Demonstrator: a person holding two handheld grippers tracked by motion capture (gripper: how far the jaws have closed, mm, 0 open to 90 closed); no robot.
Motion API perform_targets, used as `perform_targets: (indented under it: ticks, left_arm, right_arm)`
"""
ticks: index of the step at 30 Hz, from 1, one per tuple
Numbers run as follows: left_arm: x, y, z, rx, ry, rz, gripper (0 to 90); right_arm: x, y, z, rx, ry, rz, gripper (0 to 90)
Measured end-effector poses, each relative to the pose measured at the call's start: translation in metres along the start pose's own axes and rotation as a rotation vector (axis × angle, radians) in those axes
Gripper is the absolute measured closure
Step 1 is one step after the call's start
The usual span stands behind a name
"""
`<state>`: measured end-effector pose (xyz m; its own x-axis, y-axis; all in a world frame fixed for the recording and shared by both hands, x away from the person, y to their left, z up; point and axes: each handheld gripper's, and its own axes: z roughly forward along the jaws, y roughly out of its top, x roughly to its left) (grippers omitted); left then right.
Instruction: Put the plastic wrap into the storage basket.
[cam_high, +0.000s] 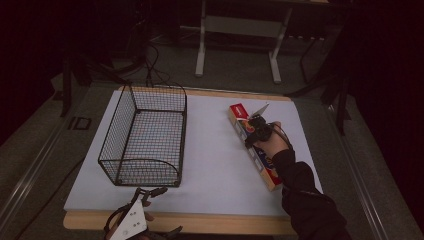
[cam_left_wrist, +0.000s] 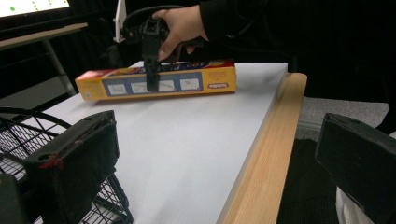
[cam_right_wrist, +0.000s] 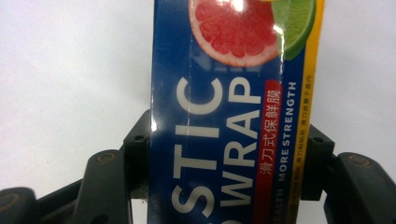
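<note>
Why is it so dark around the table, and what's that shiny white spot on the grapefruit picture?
High view: light falls on the white table while the room around it stays nearly black. Right gripper view: the plastic wrap box is very close, its glossy top throwing glare on the grapefruit. Left gripper view: the box looks sharp, the near jaws loom big and soft.

The right gripper (cam_high: 256, 131) sits right of centre in the high view, tipped downward under a bare hand (cam_high: 274, 142), a dark sleeve running to the lower right corner. Its jaws are clamped shut on something narrow between them. The left gripper (cam_high: 149, 193) lies at the bottom edge, left of centre — jaws spread wide, gripping nothing
</note>
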<state>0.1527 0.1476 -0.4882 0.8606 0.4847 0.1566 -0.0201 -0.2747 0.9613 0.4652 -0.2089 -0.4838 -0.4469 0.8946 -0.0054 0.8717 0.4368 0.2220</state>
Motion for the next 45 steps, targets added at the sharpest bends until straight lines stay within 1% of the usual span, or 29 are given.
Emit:
perform_targets:
  ticks: [5,9,12,13,15,18,23,26,27,32,36,37,39,44,45]
  left_arm:
    - [0.000,0.000,0.001,0.003,-0.004,0.002,0.1]
    - [0.000,0.000,0.000,0.001,-0.002,-0.001,0.1]
    - [0.000,0.000,0.001,0.002,-0.003,0.000,0.1]
    - [0.000,0.000,0.001,0.002,-0.003,0.000,0.1]
    - [0.000,0.000,0.001,0.003,-0.004,0.000,0.1]
    - [0.000,0.000,0.001,0.002,-0.004,-0.002,0.1]
    - [-0.001,0.000,0.002,0.001,-0.005,-0.004,0.1]
    - [-0.001,0.000,0.002,0.001,-0.006,-0.004,0.1]
    - [-0.001,0.000,0.002,0.001,-0.006,-0.004,0.1]
    - [-0.001,0.000,0.002,0.000,-0.005,-0.005,0.1]
    - [-0.001,0.000,0.001,0.000,-0.005,-0.001,0.1]
    - [-0.001,0.000,0.001,0.000,-0.005,-0.001,0.1]
    - [-0.001,0.000,0.001,-0.001,-0.004,-0.002,0.1]
    - [-0.001,0.000,0.001,-0.002,-0.006,-0.001,0.1]
    - [-0.001,0.000,0.001,-0.003,-0.006,0.000,0.1]
  right_arm:
    - [-0.002,0.001,-0.017,-0.046,0.001,0.004,39.5]
    - [0.001,0.002,-0.032,-0.086,-0.004,-0.011,39.5]
    - [0.004,0.003,-0.043,-0.119,0.009,-0.012,39.5]
    - [0.004,0.003,-0.043,-0.119,0.009,-0.012,39.5]
    - [0.009,0.004,-0.052,-0.144,-0.001,-0.028,39.5]
    - [0.014,0.006,-0.060,-0.164,-0.002,-0.039,39.5]
    - [0.022,0.010,-0.075,-0.212,-0.003,-0.045,39.5]
    - [0.025,0.012,-0.080,-0.226,0.003,-0.046,39.5]
    - [0.029,0.015,-0.086,-0.237,-0.001,-0.052,39.5]
    - [0.039,0.020,-0.098,-0.268,-0.003,-0.073,39.4]
    - [0.050,0.024,-0.107,-0.300,-0.008,-0.094,39.5]
    - [0.050,0.024,-0.107,-0.300,-0.008,-0.094,39.5]
    - [0.059,0.028,-0.113,-0.325,-0.011,-0.110,39.5]
    - [0.071,0.034,-0.120,-0.354,-0.010,-0.124,39.5]
    - [0.079,0.037,-0.124,-0.366,0.001,-0.130,39.4]
